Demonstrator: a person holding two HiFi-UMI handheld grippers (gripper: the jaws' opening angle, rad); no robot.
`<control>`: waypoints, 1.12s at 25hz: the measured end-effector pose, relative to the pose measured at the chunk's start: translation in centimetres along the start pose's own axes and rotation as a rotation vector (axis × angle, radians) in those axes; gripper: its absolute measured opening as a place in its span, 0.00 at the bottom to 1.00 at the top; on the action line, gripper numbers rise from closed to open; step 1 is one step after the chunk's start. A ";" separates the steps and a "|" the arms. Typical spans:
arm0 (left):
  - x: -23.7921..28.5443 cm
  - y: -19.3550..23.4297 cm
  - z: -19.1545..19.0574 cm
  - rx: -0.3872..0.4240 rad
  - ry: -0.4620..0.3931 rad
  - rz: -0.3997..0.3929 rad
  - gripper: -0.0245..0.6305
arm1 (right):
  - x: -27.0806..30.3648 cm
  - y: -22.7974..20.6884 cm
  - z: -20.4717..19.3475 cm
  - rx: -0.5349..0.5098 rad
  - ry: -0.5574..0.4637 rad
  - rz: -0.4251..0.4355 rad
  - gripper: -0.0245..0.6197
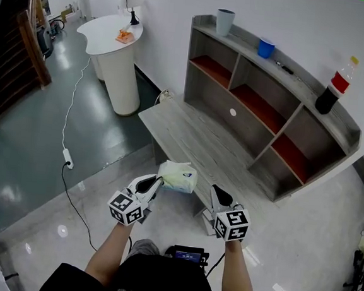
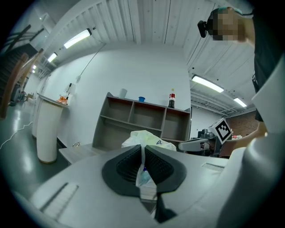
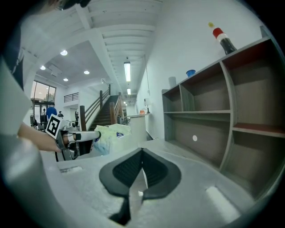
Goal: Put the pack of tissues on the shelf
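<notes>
The pack of tissues, in pale yellow-green plastic wrap, hangs in the air over the near end of the low grey table. My left gripper is shut on the pack's left edge; in the left gripper view the wrap is pinched between the dark pads. My right gripper is just right of the pack, apart from it, shut with nothing in it. The right gripper view shows the pack off to its left. The grey shelf with red-floored compartments stands beyond the table.
On top of the shelf stand a grey cup, a blue cup and a cola bottle. A white round counter is at the far left. A cable with a power strip lies on the floor.
</notes>
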State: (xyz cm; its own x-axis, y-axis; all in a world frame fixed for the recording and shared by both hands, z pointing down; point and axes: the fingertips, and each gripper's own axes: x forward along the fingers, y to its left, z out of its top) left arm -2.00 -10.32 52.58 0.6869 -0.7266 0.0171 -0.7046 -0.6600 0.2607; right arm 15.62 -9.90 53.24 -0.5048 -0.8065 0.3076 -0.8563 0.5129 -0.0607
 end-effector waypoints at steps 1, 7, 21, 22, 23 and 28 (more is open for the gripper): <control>0.2 0.3 0.0 -0.001 0.000 0.004 0.07 | 0.3 -0.2 0.1 -0.001 0.000 -0.001 0.04; 2.0 2.8 0.1 -0.010 -0.005 0.017 0.07 | 2.9 -1.7 0.4 -0.019 0.014 -0.022 0.04; 11.0 13.4 2.7 -0.031 0.007 -0.054 0.07 | 14.1 -6.7 4.7 -0.001 0.031 -0.105 0.04; 11.7 14.3 3.1 -0.030 0.011 -0.063 0.07 | 15.0 -7.0 5.2 0.007 0.028 -0.113 0.04; 12.4 15.3 3.5 -0.029 0.014 -0.072 0.07 | 16.0 -7.3 5.7 0.015 0.025 -0.121 0.04; 15.5 20.2 5.2 -0.030 0.024 -0.114 0.07 | 20.7 -8.5 7.8 0.047 0.018 -0.163 0.04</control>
State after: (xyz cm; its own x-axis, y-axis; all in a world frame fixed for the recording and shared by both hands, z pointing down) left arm -6.51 -35.96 53.09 0.7665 -0.6422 0.0085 -0.6163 -0.7318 0.2909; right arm 11.59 -33.26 52.78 -0.3572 -0.8724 0.3338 -0.9311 0.3609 -0.0531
